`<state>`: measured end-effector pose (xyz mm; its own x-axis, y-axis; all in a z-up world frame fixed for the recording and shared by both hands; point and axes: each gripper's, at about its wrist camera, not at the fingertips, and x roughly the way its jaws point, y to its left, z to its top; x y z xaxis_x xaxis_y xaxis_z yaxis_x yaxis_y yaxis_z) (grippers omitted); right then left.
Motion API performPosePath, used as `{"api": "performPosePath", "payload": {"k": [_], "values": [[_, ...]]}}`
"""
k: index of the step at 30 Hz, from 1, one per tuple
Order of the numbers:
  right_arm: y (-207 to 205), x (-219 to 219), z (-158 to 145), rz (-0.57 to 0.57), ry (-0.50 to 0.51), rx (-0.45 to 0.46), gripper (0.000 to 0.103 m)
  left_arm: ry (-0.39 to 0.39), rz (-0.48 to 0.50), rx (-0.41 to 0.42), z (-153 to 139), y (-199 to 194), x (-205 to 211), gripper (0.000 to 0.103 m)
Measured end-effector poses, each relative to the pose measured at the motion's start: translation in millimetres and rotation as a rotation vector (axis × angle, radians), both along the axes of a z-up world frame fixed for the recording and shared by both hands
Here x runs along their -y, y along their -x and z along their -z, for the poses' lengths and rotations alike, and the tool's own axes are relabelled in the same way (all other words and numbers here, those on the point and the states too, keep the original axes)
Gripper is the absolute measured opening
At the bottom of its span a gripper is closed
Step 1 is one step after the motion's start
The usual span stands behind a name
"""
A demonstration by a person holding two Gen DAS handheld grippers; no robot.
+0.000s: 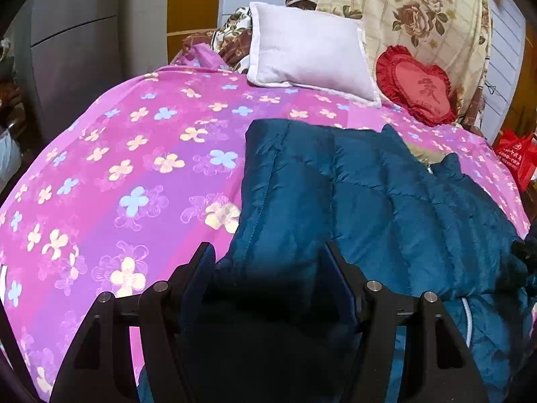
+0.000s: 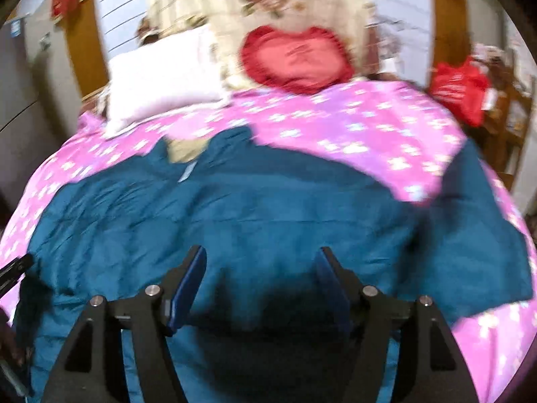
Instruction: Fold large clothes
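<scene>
A large teal quilted jacket [image 1: 386, 194] lies spread on the pink flowered bedsheet [image 1: 117, 168]; its left part is folded over the body, with a zipper along the lower right. My left gripper [image 1: 268, 252] is open, its fingers straddling the folded left edge of the jacket. In the blurred right wrist view the jacket [image 2: 235, 218] lies across the sheet [image 2: 352, 127] with a sleeve [image 2: 476, 235] out to the right. My right gripper [image 2: 261, 258] is open above the jacket's near middle, holding nothing.
A white pillow [image 1: 308, 50] and a red heart cushion [image 1: 416, 84] lie at the head of the bed against a cream floral cloth [image 1: 419, 10]. A red bag [image 2: 459, 87] sits off the bed's right side. A grey cabinet [image 1: 74, 50] stands at the left.
</scene>
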<state>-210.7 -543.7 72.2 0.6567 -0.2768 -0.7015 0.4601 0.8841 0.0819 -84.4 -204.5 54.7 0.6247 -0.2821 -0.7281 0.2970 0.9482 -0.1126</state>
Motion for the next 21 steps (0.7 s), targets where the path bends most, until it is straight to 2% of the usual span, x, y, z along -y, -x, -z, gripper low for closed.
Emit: {"api": "performPosePath", "payload": {"k": [3,5,8,12,17,21], "values": [[-23,-2,22,-0.031,0.002,-0.056,0.071,-0.006,-0.002,-0.016,7,-4,1,0.047],[-27,7,39,0.022,0.0,-0.088,0.071,-0.001,0.002,-0.025,10,-6,0,0.047],[-24,18,55,0.05,-0.059,-0.077,0.072,-0.003,0.003,-0.025,12,-5,0,0.047],[-13,19,49,0.042,-0.037,-0.125,0.072,-0.016,0.002,-0.016,11,-3,1,0.047],[15,18,29,0.066,0.017,-0.093,0.073,-0.021,-0.004,-0.012,8,0,2,0.047],[17,22,53,0.062,0.046,-0.19,0.073,-0.011,-0.004,-0.001,1,4,1,0.047]]}}
